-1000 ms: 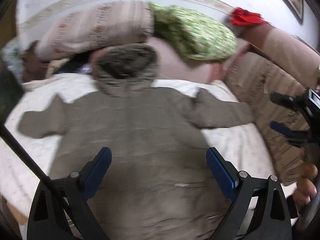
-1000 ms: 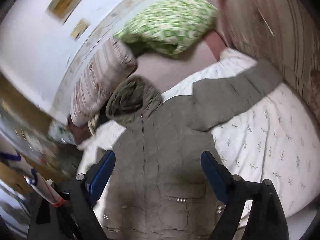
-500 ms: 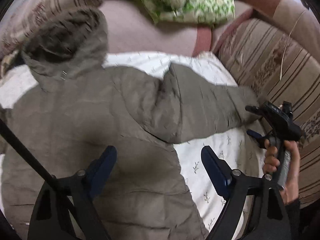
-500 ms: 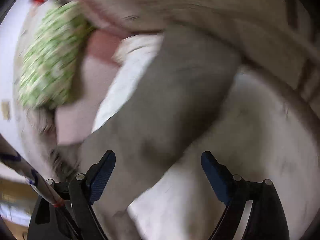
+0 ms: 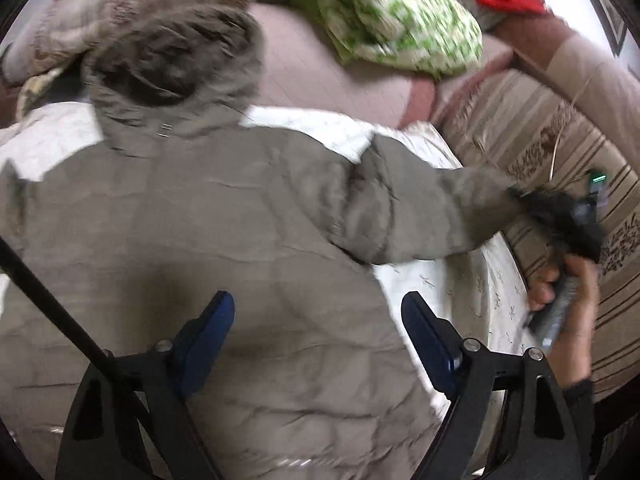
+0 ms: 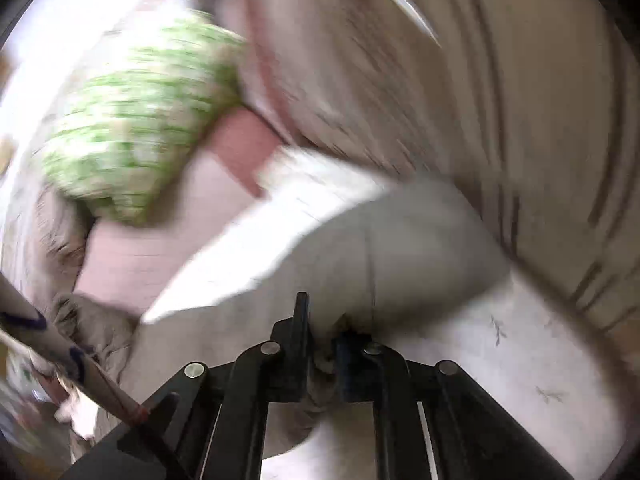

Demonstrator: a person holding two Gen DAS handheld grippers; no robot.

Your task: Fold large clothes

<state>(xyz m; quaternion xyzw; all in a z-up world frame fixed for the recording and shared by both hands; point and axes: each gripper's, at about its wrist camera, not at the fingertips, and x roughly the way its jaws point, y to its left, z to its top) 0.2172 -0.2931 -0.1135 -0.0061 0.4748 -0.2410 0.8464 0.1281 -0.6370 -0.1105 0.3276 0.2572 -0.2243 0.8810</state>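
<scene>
Pinching the hooded coat's [image 5: 224, 240] sleeve cuff [image 6: 360, 280], the right gripper [image 6: 322, 344] has just clamped shut; left gripper [image 5: 316, 332] hovers wide, so the sleeve likely folds inward next.

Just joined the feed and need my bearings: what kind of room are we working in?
Most likely a bedroom. The coat lies spread on a bed with a white leaf-print sheet, pillows are piled at its head, one green and white, and a striped padded surface runs along the side.

Olive-grey padded hooded coat [image 5: 224, 248]: hem and left sleeve cut off by frame edges. Beyond its hood, green-and-white patterned pillow [image 6: 136, 120]: motion-blurred, pattern unreadable.
</scene>
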